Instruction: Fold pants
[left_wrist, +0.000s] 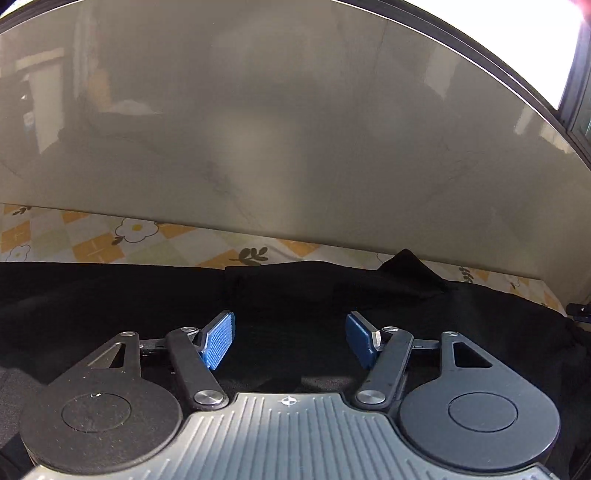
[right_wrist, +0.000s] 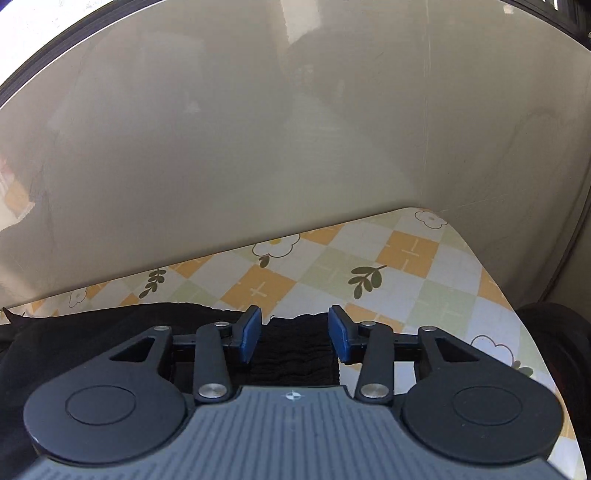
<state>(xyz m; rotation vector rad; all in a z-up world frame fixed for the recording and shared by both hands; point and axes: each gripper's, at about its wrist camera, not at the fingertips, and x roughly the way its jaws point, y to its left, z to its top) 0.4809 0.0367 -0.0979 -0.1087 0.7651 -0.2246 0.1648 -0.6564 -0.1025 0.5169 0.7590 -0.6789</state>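
Two grippers over black pants (left_wrist: 147, 306) spread on the checked floral tablecloth (right_wrist: 424, 280), glossy wall (left_wrist: 295, 129) behind. Left gripper (left_wrist: 290, 339): fingers spread wide, nothing between them, dark cloth beneath. Right gripper (right_wrist: 294, 334): fingers apart, straddling the pants' ribbed end near the cloth's right edge; not clamped.

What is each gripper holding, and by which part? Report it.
Nothing is held. The left gripper is open above the black pants; the right gripper is open, its fingers either side of the ribbed waistband, not closed on it.
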